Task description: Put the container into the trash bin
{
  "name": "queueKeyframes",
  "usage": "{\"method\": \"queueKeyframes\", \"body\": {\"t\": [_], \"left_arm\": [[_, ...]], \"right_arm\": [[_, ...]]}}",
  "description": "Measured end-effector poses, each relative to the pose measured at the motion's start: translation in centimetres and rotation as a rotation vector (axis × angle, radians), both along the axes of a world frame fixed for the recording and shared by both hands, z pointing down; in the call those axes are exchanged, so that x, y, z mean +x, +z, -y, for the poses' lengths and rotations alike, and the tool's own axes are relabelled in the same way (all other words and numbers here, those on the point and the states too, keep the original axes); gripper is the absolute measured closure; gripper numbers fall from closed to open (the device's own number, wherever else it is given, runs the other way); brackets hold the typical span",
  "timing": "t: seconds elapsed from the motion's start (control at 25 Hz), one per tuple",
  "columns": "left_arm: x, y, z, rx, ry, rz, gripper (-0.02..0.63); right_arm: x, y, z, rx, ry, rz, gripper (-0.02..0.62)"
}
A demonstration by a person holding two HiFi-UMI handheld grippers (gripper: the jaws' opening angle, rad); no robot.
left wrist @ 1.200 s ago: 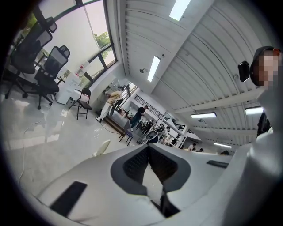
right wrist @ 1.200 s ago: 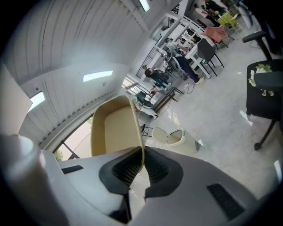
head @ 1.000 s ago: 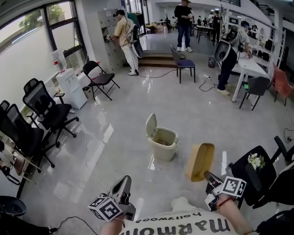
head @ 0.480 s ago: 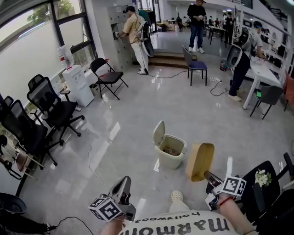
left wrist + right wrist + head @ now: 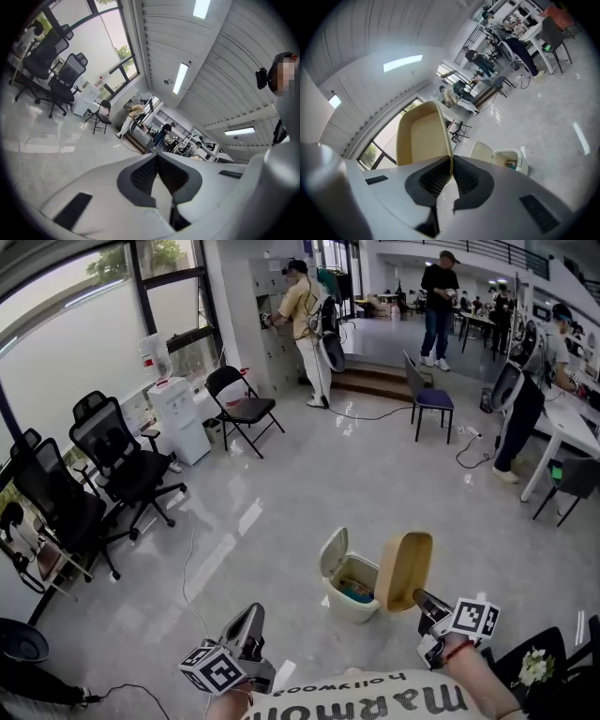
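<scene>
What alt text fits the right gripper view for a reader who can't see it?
The right gripper has its fingers shut on the rim of a tan oval container, held upright. Beyond it, a cream rectangular trash bin stands on the glossy grey floor, lid open.

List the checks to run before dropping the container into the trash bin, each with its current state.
1. Right hand-held gripper clamped on the tan container's wall: ok.
2. Trash bin lid open: ok.
3. Container lined up over the bin's opening: cannot tell; the head view shows it overlapping the bin's right edge.
4. Room inside the bin: cannot tell; some rubbish lies in it.
5. Left hand-held gripper shut, empty, clear of the bin: ok.
</scene>
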State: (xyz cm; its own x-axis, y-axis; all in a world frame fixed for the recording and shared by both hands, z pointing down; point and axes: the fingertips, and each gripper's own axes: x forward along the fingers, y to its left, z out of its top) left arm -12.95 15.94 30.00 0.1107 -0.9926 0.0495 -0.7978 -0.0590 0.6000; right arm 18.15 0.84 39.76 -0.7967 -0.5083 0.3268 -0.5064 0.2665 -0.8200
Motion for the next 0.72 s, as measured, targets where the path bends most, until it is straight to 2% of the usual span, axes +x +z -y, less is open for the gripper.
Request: {"method": "queueKeyframes", "body": {"t": [0.32, 0.72], "left_arm": [[-0.2, 0.9, 6.0, -0.008, -0.05, 0.022, 0.614], [-0.3, 3.4, 9.8, -0.11, -0.038, 0.011, 0.614]], "right_arm": [[-2.1, 1.7, 8.4, 0.02, -0.092, 0.033, 0.575], [-3.1, 6.2, 10.8, -0.09, -0.107, 0.015, 0.577]]}}
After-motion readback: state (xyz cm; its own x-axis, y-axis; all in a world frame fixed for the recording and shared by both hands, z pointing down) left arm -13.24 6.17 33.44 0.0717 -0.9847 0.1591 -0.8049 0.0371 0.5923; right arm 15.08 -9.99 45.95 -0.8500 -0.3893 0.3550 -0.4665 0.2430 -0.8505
